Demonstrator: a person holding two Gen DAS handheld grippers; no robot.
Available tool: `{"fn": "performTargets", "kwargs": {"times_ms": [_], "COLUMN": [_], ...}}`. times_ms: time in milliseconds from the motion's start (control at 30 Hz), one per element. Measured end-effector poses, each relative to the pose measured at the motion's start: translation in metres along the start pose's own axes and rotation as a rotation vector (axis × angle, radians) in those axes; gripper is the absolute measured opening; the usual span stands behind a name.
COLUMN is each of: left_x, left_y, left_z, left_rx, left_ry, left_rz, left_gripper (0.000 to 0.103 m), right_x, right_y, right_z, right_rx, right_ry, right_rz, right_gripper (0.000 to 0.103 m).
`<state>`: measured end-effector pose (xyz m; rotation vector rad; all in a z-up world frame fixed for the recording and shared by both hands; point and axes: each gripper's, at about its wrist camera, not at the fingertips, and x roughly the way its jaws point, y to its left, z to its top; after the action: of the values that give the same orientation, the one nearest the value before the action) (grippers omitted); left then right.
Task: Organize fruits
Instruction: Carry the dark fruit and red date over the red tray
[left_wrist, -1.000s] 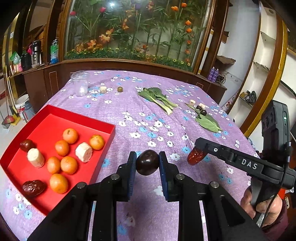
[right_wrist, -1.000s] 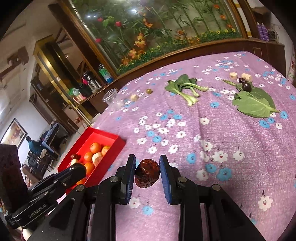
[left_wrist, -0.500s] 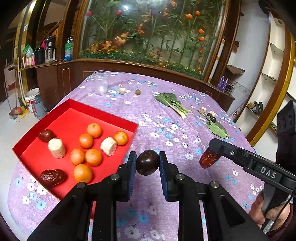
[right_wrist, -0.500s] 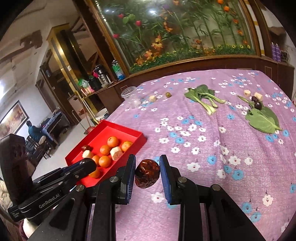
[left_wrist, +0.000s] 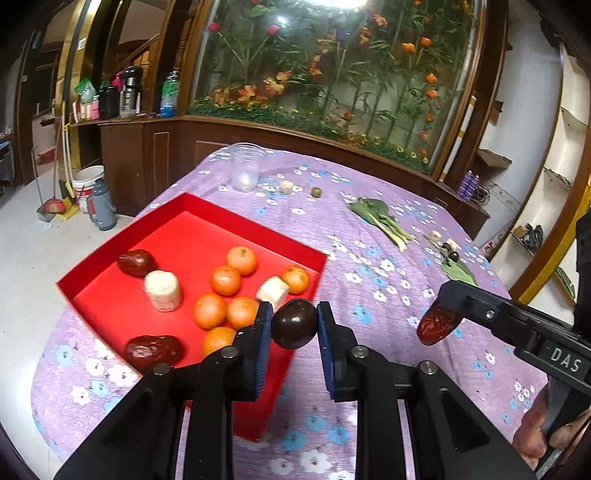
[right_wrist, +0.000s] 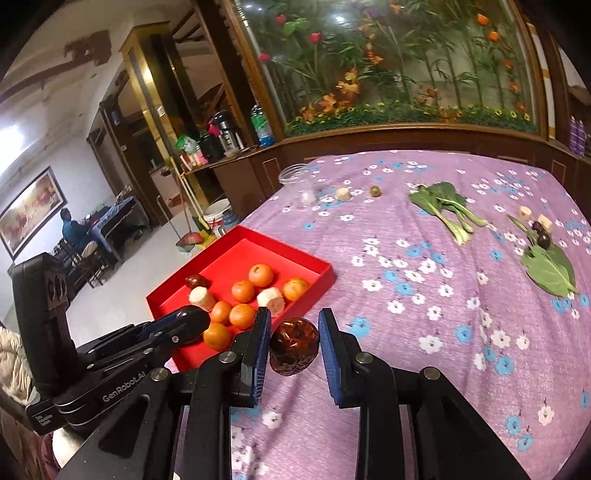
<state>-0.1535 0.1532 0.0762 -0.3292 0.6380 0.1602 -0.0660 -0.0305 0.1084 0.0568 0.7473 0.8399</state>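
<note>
Left wrist view, lower centre: left gripper (left_wrist: 294, 325) clamps a smooth, slippery dark plum (left_wrist: 294, 323) across its middle, while right gripper (right_wrist: 294, 345) pinches a light, wrinkled, soft date (right_wrist: 294, 345).

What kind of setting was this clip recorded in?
Most likely a lived-in home, a dining or living room. A floral purple tablecloth covers the table, a big glass-fronted plant display fills the wall behind, and a sideboard holds a thermos and bottles. A broom stands nearby.
</note>
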Motion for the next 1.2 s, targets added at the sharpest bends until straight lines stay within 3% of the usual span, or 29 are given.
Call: {"fn": "performTargets", "kwargs": {"times_ms": [367,800,1200], "left_x": [0.004,0.016,0.027], "left_y": [0.041,0.075,0.098], "left_z": [0.005,0.025,0.047], "left_rx": [-0.056,-0.045,-0.018], "left_ry": [-0.001,-0.003,-0.008], "left_rz": [0.065,0.152,0.204], "left_gripper": [0.023,0.023,0.023], "right_x": [0.027,0.073,0.101], "right_y": [0.041,0.081,0.101], "right_z": [0.016,0.039,0.083], "right_rx": [-0.096,-0.182,-0.2], "right_ry": [0.039,0.094,0.093], "right_rz": [0.025,0.069,0.085], "right_gripper": [0.029,0.029,0.029]}}
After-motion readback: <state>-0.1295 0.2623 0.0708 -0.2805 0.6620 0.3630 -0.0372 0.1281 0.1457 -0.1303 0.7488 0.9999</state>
